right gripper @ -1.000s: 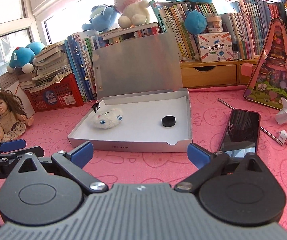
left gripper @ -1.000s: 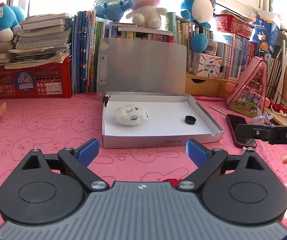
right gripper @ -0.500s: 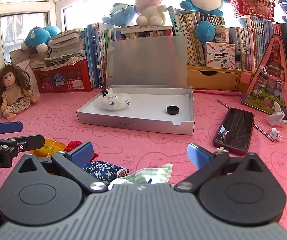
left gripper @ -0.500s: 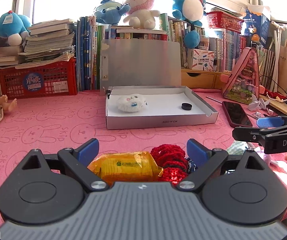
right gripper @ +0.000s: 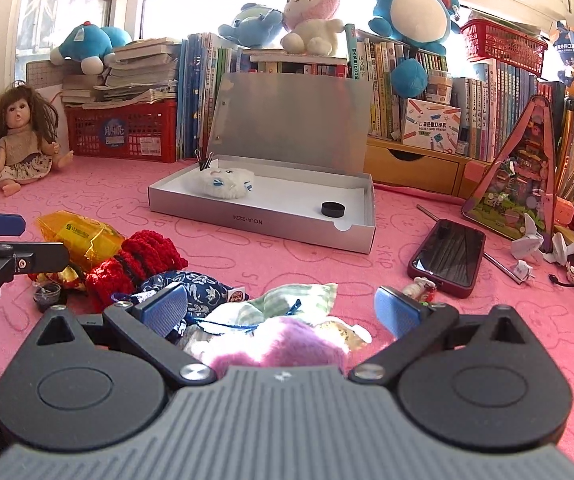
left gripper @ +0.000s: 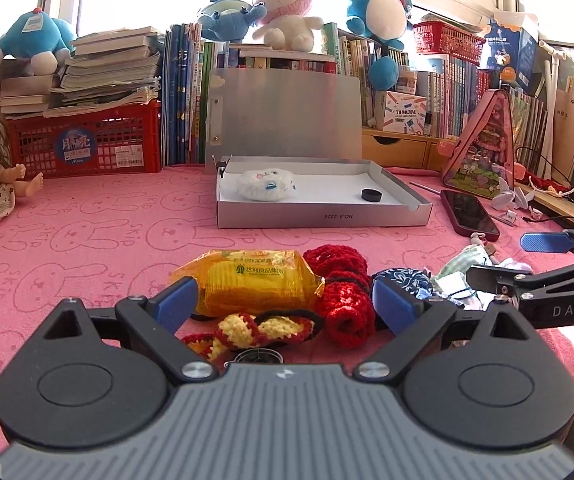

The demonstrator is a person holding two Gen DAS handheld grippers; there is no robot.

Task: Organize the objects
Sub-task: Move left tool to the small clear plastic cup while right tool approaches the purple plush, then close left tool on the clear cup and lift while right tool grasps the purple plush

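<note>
The left hand-held gripper (left gripper: 283, 304) is held low over the near part of the pink rabbit-print bench (left gripper: 87, 240), level and pointing toward the far wall, its blue-padded jaws wide apart with nothing between them. The right hand-held gripper (right gripper: 281, 310) sits beside it to the right in the same level pose, jaws likewise spread and empty.

Just ahead of the left one lie a yellow and red crocheted piece (left gripper: 263, 328), an orange plastic snack packet (left gripper: 247, 280) and a red knitted yarn bundle (left gripper: 343, 292), all touching in one heap. In front of the right one lie a pink-purple fluffy plush (right gripper: 283, 344), a green checked cloth pouch (right gripper: 299, 300) and a dark blue floral fabric pouch (right gripper: 195, 286), crowded together.

Beyond the heap is a strip of bare pink cloth, then the shallow silver cardboard box (right gripper: 263, 222), its lid standing upright at the far side. Inside it, a white fluffy plush toy (right gripper: 227, 182) sits at the left end and a small black round cap (right gripper: 333, 209) toward the right, with white floor between them. A dark red-cased smartphone (right gripper: 447, 256) lies to the right of the box, near its corner.
</note>
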